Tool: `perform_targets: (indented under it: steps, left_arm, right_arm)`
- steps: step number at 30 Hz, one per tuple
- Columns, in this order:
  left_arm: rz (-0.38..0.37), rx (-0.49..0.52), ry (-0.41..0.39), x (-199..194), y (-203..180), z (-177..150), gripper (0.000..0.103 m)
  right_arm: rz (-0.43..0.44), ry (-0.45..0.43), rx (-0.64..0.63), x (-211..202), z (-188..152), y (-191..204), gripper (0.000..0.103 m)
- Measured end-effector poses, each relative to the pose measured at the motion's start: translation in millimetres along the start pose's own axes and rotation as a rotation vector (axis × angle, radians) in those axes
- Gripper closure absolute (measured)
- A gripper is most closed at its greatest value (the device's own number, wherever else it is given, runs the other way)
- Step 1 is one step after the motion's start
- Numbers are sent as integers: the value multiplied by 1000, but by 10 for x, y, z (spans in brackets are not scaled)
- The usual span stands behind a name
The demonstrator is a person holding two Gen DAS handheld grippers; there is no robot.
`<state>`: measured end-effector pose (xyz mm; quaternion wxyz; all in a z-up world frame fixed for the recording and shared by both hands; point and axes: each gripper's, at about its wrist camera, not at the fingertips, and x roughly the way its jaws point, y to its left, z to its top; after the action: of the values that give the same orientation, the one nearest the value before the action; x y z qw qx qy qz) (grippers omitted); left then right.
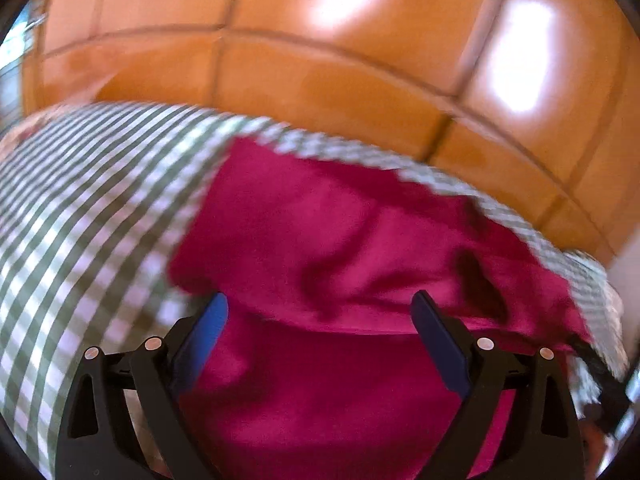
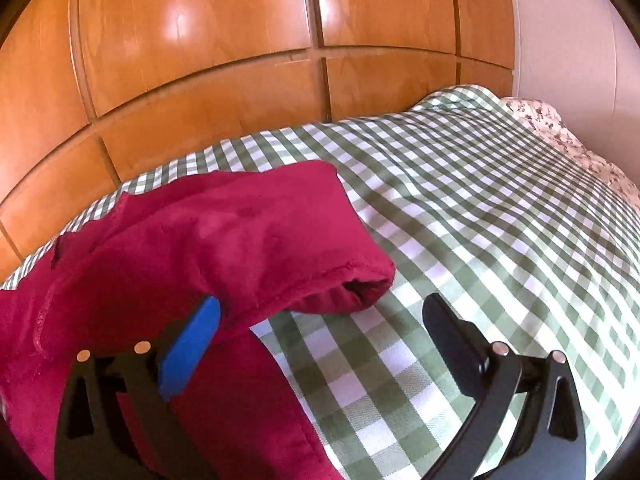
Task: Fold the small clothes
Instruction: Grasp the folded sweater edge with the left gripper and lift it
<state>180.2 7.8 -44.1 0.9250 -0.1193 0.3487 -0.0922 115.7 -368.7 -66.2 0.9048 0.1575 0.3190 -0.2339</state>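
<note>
- Left gripper (image 1: 320,312): jaws wide, above the red garment (image 1: 320,240).
- Right gripper (image 2: 320,320): jaws wide, holding nothing, at the sleeve (image 2: 280,232).
- Garment: crumpled on checked cloth (image 2: 460,208).
- Beyond: wooden panels (image 2: 200,40).

Garment (image 2: 208,240): solid crimson red, no pattern. Bed cover (image 2: 480,208): green-and-white gingham check. Wardrobe panels (image 2: 200,40): glossy orange-brown wood. Pillow (image 2: 560,136): white with small dark floral print. Right gripper (image 2: 320,320) and left gripper (image 1: 320,312): black frames, blue pads.
</note>
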Motion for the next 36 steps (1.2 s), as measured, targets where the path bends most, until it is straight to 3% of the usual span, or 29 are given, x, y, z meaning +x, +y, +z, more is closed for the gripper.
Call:
perform_targets:
  steps: [4,6,9,12,16,17,20,21,25,36]
  left_arm:
    - [-154,89,23,-67,-473,106,12]
    - [-213,98,69,29,-667,155,20]
    - [-243,100,152,294,-910,186,32]
    - [-228,98,214,545,-1064,134,34]
    - [-258,32,310,864,-1156,53,53]
    - [-265,17,326,919,-1159,22,54]
    - [-274,-2,323,966,-1203,23,58]
    - [-285,0,333,982,-1227,29,70]
    - [-278,19,347,984,-1328,53,90]
    - [-264,-32,171,568,-983,481,92]
  right_arm:
    - [-6,7,-5,-10,-14,28,2]
    - [0,6,0,-13,-47,6,2]
    - [1,6,0,-13,-50,6,2]
    - [-3,0,-5,-24,-48,14,2]
    - [-5,-7,-9,-33,-48,19,2]
    - [-6,-8,-8,-33,-50,18,2]
    - [-9,-10,-12,-35,-50,24,2]
    - [-9,-11,-11,-36,-49,22,2]
    - [-6,-9,-8,-39,-49,17,2]
    - [28,-71,-12,-172,-35,2,2]
